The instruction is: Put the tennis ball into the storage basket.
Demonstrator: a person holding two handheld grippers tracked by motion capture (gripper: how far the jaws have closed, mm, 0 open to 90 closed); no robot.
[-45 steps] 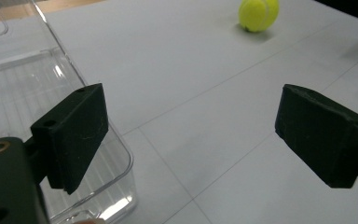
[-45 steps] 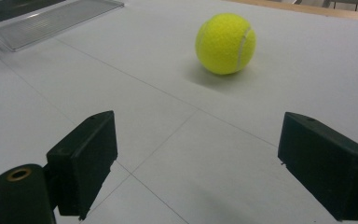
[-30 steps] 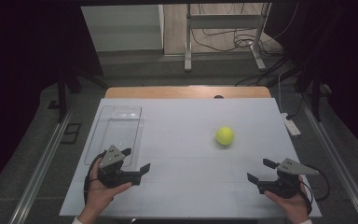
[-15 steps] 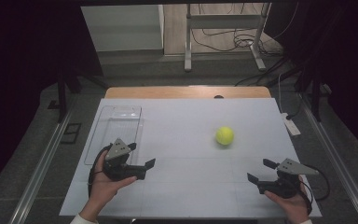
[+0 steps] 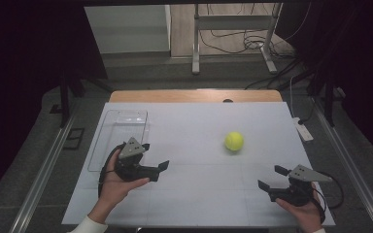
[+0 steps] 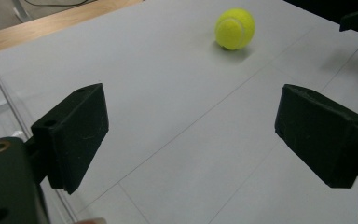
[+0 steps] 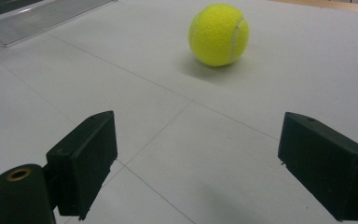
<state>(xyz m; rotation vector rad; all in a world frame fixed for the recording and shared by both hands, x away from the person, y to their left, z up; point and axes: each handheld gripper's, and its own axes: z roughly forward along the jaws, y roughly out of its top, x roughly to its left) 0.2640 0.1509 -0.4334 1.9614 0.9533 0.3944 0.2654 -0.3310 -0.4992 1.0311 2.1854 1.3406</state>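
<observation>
High view: left gripper [image 5: 153, 156] spread, empty, clear tray [image 5: 121, 127] just beside it; tennis ball [image 5: 234, 141] ahead and well apart. Right gripper [image 5: 274, 177] spread, empty, ball ahead and nearer. Judged approach step; next: advance, straddle ball, close. Tray walls hard to make out; hands partly cut off.

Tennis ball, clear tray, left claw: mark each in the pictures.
tennis ball [image 5: 234, 141], high view, middle of its yellow felt.
clear tray [image 5: 125, 112], high view, far rim.
left claw [image 5: 154, 158], high view, midway between its open fingertips.
</observation>
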